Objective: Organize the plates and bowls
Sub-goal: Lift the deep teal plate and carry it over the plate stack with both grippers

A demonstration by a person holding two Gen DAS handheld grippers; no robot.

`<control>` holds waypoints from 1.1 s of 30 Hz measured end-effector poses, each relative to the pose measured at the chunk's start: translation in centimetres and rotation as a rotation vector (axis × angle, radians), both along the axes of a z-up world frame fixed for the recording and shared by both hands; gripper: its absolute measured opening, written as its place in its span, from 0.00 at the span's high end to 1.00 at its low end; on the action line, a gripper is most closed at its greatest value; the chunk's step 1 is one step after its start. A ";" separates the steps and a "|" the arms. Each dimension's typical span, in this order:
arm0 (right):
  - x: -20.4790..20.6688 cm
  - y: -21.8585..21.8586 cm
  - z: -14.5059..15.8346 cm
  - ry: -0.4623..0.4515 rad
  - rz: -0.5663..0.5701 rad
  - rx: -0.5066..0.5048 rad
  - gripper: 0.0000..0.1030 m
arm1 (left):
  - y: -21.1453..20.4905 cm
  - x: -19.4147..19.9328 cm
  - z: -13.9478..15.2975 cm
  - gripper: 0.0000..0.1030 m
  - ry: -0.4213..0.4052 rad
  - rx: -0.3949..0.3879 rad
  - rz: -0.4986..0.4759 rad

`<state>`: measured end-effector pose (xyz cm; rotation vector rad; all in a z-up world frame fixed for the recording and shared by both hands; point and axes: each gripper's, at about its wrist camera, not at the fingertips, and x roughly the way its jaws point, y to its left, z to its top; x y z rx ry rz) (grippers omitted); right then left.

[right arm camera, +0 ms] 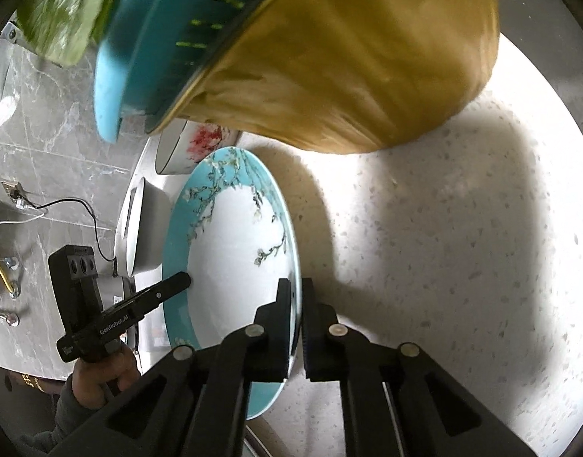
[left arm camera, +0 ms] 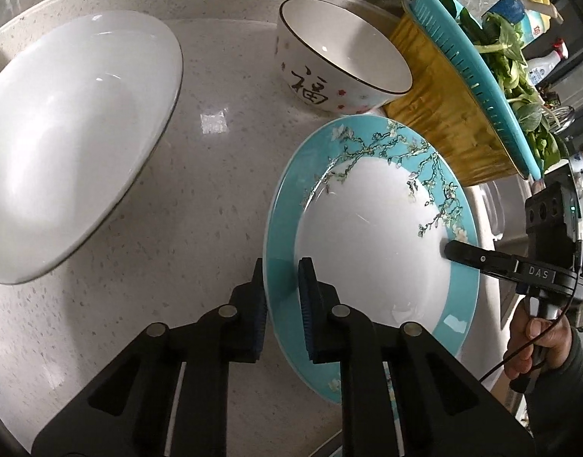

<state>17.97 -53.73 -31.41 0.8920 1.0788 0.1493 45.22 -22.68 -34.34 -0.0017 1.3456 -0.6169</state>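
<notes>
Both grippers pinch the plate (left arm camera: 371, 228) by opposite rims: left gripper (left arm camera: 283, 304) at lower centre of its view, right gripper (right arm camera: 297, 304) likewise. Upper left sits a white bowl (left arm camera: 74, 137); above the plate, a lettered bowl (left arm camera: 341, 57) beside a yellow basin (left arm camera: 443, 114).

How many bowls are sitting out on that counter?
2. A large white bowl sits on the left of the counter, and a smaller bowl with a Chinese character stands at the back, beside the yellow basin. Others may be hidden behind the teal plate.
</notes>
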 end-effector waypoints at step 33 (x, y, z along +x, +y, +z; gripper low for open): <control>-4.5 4.5 6.5 -0.065 -0.004 -0.011 0.93 | 5.0 -4.1 6.1 0.89 -0.047 -0.089 -0.035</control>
